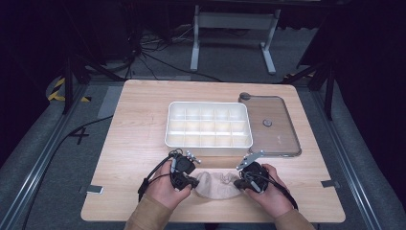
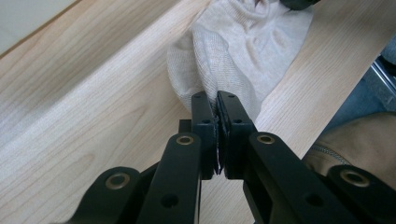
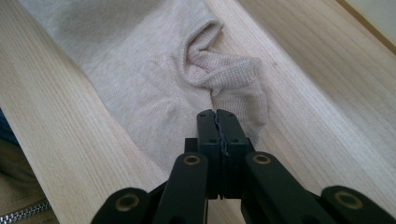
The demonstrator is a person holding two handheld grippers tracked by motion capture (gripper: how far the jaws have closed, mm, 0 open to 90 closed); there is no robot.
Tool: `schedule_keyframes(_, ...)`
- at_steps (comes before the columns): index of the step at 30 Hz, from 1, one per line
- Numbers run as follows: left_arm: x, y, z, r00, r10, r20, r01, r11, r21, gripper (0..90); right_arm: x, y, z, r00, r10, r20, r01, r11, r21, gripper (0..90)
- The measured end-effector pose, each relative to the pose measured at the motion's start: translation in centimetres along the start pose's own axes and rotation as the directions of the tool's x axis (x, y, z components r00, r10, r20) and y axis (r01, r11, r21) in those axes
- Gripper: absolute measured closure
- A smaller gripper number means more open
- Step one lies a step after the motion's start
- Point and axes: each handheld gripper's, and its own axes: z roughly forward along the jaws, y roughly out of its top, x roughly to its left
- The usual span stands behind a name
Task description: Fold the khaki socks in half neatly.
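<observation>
Sock [image 1: 216,186]: beige ribbed knit, soft and rumpled, lying flat on the near edge of the pale wood-grain table [image 1: 134,143], just in front of the white plastic divided tray [image 1: 208,125]. Its long axis runs left to right across the table, between the two hands. Left gripper [image 2: 217,99]: black jaws pinched on a fold of the knit at the sock's left end. Right gripper [image 3: 217,114]: jaws pressed together, clamping the ribbed edge at the right end. A clear flat lid [image 1: 273,125] lies beside the tray.
</observation>
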Motion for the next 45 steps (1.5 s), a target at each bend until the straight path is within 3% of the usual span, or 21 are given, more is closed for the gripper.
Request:
schedule_keyframes(11, -0.7, 0.4, -0.5, 0.9997, 0.025, 0.002, -0.025, 0.9993, -0.026, 86.7, 1.6, 0.5, 0.7, 0.9996, -0.024, -0.014, 0.024, 0.999, -0.03, 90.0)
schedule_keyframes(19, -1.5, 0.8, -0.5, 0.9988, 0.049, 0.006, -0.049, 0.9981, -0.038, 86.8, 2.7, 0.9, 1.1, 0.9995, -0.032, 0.001, 0.032, 0.998, -0.045, 90.0)
schedule_keyframes(36, -3.6, 2.6, 1.4, 0.9921, 0.122, 0.029, -0.121, 0.9919, -0.04, 86.8, 3.0, 0.5, 1.2, 0.9999, -0.008, 0.011, 0.008, 0.997, -0.074, 90.0)
schedule_keyframes(37, -3.7, 2.6, 1.5, 0.9922, 0.121, 0.029, -0.12, 0.992, -0.04, 86.8, 3.0, 0.5, 1.3, 0.9999, -0.011, -0.007, 0.01, 0.997, -0.075, 89.9)
schedule_keyframes(45, -4.4, 3.4, 2.9, 0.9871, 0.155, 0.042, -0.154, 0.988, -0.011, 86.8, 3.4, 0.1, 1.3, 1.0, 0.001, 0.001, -0.001, 0.995, -0.1, 89.9)
